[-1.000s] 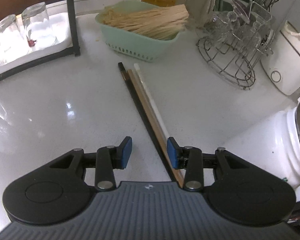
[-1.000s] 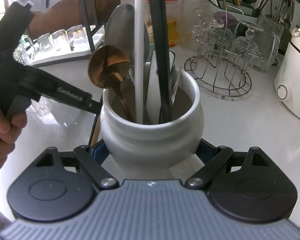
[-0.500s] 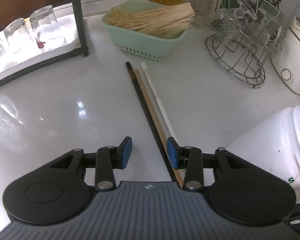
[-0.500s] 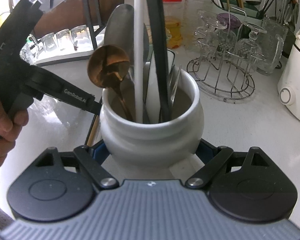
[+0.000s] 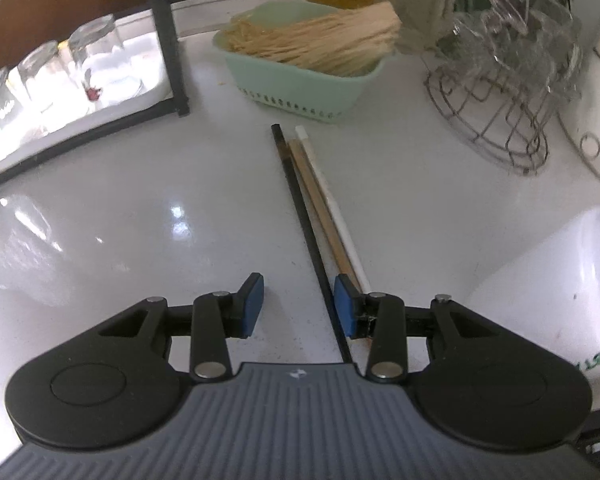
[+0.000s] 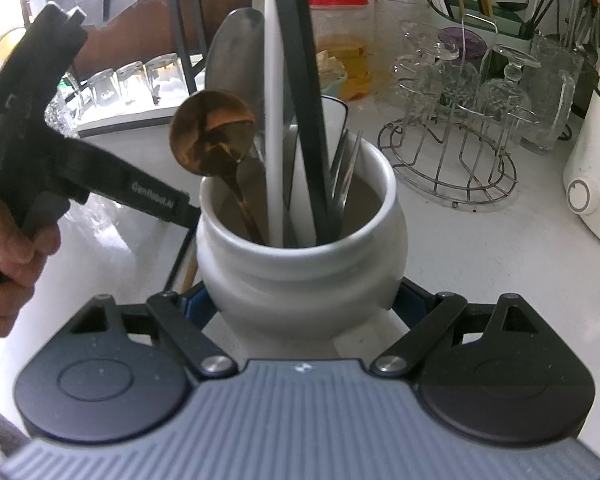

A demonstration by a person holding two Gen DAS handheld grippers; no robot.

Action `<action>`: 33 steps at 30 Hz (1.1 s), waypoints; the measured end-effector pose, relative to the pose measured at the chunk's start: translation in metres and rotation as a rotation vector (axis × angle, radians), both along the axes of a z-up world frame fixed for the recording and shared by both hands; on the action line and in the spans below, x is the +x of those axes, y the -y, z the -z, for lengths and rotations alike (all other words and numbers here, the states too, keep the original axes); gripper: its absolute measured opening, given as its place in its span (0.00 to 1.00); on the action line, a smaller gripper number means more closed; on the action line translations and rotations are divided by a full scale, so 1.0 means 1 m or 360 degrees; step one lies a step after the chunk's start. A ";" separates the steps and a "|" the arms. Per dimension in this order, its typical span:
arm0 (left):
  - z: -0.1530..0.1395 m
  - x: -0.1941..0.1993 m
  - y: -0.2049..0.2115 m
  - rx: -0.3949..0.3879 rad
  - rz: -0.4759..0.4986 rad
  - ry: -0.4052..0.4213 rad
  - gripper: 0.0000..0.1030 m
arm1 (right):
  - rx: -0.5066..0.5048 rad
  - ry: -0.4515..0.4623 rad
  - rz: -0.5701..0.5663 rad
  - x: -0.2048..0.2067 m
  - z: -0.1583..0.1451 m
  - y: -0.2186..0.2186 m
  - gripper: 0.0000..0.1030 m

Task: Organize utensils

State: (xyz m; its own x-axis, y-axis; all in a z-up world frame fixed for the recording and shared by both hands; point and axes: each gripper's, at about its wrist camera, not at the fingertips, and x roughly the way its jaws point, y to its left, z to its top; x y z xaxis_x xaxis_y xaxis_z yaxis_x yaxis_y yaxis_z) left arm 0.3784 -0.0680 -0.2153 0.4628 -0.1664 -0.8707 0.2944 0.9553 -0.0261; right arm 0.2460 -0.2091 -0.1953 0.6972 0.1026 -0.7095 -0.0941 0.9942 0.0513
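We read "GenRobot.AI" on the left gripper (image 6: pixel 100 184), whose half-open fingers hold nothing above three chopsticks (image 5: pixel 320 200) mid-counter (image 5: pixel 140 220). Our right gripper (image 6: pixel 300 308) clamps the white utensil jar (image 6: pixel 300 264) nearby, faint green lettering unreadable.

Counter (image 5: pixel 140 220): glossy white, reflective. Jar (image 6: pixel 300 264): glazed white ceramic, smooth. Spoon (image 6: pixel 212 136): polished copper-toned metal. Basket (image 5: pixel 300 80): matt mint plastic, holding pale wooden sticks (image 5: pixel 320 40). Rack (image 6: pixel 452 160): bare metal wire. Tumblers (image 5: pixel 92 56): clear glass. Pads (image 5: pixel 344 308): matt blue.
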 end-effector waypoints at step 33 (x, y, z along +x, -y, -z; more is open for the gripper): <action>-0.019 -0.055 -0.029 0.0052 0.0130 -0.0058 0.05 | -0.0003 0.0002 0.0061 -0.003 0.000 -0.006 0.89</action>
